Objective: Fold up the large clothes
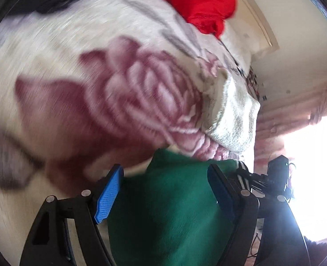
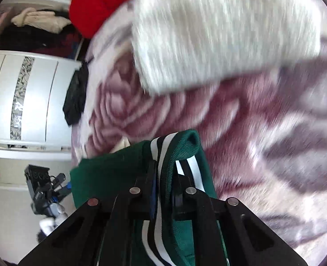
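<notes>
The right gripper [image 2: 164, 177] has its fingers [image 2: 151, 177] pressed close together on the striped edge of a green garment [image 2: 110, 175]. A ribbed band of green, white and black [image 2: 161, 161] runs up between the two black fingers, arches over above their tips and drops down on the far side. The rest of the green cloth spreads to the left of the fingers and hangs below them, lifted off the bed.

The left gripper [image 1: 163, 188] has its fingers [image 1: 108, 197] standing well apart. The green garment [image 1: 170, 204] fills the gap between them, but the blue pad on the left shows bare, with light between it and the cloth; on the right finger [image 1: 221, 190] the cloth lies against the dark pad, and whether that pad presses on it cannot be told. A striped white and black strip [image 1: 243, 173] peeks out just past the right finger.

Beyond both grippers lies a plush blanket [image 1: 97, 88] on the bed, cream with large maroon roses and grey leaves, blurred in both views. A folded cream part of it [image 2: 219, 37] lies over the rose pattern in the right wrist view. A red garment [image 1: 199, 2] sits at the far edge of the blanket, and a dark cloth [image 2: 75, 97] hangs at its side. Past the bed stands a white wardrobe [image 2: 34, 97] with a patterned silver strip, and above it an open shelf with piled clothes [image 2: 39, 22]. In the left wrist view the other gripper's black body [image 1: 276, 177] shows at the right against a bright window.
</notes>
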`<state>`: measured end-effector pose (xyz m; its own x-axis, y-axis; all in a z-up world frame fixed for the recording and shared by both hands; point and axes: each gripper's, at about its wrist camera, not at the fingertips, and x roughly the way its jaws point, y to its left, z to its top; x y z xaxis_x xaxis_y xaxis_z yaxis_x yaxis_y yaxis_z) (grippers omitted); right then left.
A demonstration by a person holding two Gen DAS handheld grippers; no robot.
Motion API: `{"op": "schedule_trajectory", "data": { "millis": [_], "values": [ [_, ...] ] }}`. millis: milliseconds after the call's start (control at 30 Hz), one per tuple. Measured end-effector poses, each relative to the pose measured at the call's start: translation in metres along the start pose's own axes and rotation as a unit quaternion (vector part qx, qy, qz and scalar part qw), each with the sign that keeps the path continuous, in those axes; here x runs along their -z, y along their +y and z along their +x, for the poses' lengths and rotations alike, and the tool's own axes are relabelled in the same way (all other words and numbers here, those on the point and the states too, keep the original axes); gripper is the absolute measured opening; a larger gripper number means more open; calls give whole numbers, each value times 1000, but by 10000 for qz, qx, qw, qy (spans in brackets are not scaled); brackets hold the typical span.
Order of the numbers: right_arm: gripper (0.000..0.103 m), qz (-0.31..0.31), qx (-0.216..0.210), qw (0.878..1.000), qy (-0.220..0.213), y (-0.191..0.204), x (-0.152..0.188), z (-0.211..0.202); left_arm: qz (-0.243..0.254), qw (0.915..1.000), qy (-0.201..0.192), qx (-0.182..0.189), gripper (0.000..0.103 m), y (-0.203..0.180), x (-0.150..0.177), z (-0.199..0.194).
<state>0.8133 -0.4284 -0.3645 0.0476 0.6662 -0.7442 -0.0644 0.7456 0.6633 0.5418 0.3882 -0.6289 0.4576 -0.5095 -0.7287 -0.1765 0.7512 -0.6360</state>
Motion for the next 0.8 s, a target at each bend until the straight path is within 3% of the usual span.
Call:
{"op": "schedule_trajectory", "data": {
  "millis": [33, 167, 200, 267, 333, 367, 433, 500, 633, 667, 700, 800],
  "values": [
    [10, 35, 37, 10000, 9, -4, -28, 1, 200, 9997, 107, -53, 76, -9, -7, 6],
    [14, 287, 63, 9973, 668, -28, -32, 22, 1061, 9906, 813, -287, 76, -37, -19, 42],
    [26, 326, 22, 9970, 697, -25, -35, 27, 1362, 9837, 1105, -395, 76, -44, -19, 56],
    [40, 415, 112, 9963, 738, -36, -35, 9, 2202, 9560, 1719, -893, 76, -61, -14, 87],
    [46, 499, 67, 9964, 677, -44, -25, -13, 2959, 9226, 2209, -1114, 76, -72, -5, 108],
    [51, 523, 25, 9963, 683, -37, -22, -11, 3294, 9066, 2398, -1100, 62, -77, 1, 115],
    [52, 615, 76, 9956, 698, -37, -10, -17, 3430, 8960, 2665, -920, 26, -81, 4, 121],
    [52, 742, 143, 9942, 762, -42, 4, -26, 3310, 8945, 2863, -913, 21, -82, 4, 124],
    [52, 974, -18, 9923, 766, -59, 38, -37, 1683, 9324, 3199, -23, 20, -48, -24, 123],
    [57, 1019, -57, 9916, 793, -62, 48, -37, 1320, 9390, 3175, -22, 20, -33, -29, 126],
    [67, 1057, -86, 9909, 831, -65, 55, -38, 1143, 9416, 3165, -71, 20, -22, -29, 128],
    [69, 1281, -128, 9875, 908, -75, 83, -40, 935, 9499, 2982, 46, 20, -20, -24, 127]
  ]
}}
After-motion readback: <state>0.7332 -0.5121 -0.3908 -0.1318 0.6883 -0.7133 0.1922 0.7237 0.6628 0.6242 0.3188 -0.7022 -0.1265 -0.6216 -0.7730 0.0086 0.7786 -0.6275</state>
